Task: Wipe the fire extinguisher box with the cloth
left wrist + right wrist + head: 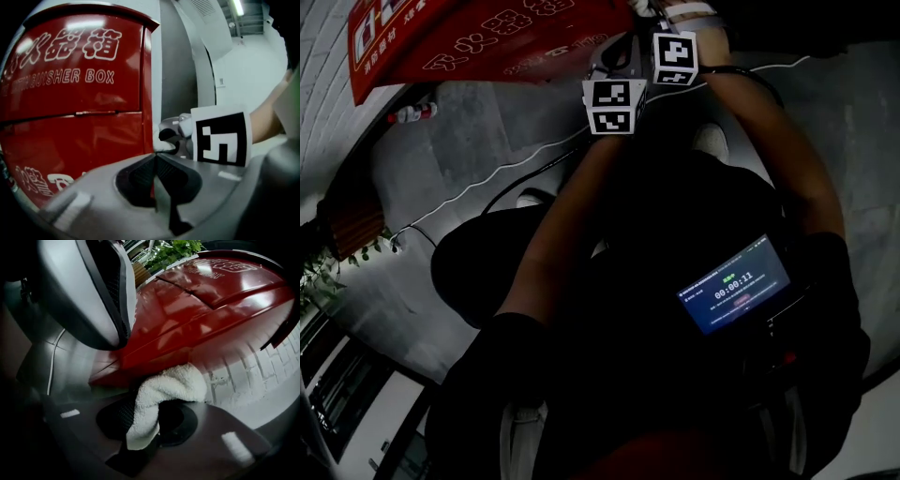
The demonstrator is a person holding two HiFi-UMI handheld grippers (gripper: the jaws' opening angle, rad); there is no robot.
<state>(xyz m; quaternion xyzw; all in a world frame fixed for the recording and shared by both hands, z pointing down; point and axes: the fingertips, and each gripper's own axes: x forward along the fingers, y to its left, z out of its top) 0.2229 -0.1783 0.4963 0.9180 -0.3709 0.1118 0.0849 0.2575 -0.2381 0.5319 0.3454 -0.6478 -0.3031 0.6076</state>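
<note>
Left tongs (pixel 154 157) closed, empty | right tongs (pixel 140 420) clamp cloth (pixel 173 383) | fire extinguisher box (pixel 70 108) partly cropped

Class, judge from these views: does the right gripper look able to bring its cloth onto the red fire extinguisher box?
Probably yes. The right gripper is shut on the cloth, whose free end lies right by the fire extinguisher box with nothing between; the left gripper sits to one side.

left gripper (pixel 154 157): my jaws pressed together, empty, at the fire extinguisher box (pixel 70 117) edge | right gripper (pixel 149 404): my jaws clamped on the cloth (pixel 168 385), near the box | arms: both stretched toward the box
</note>
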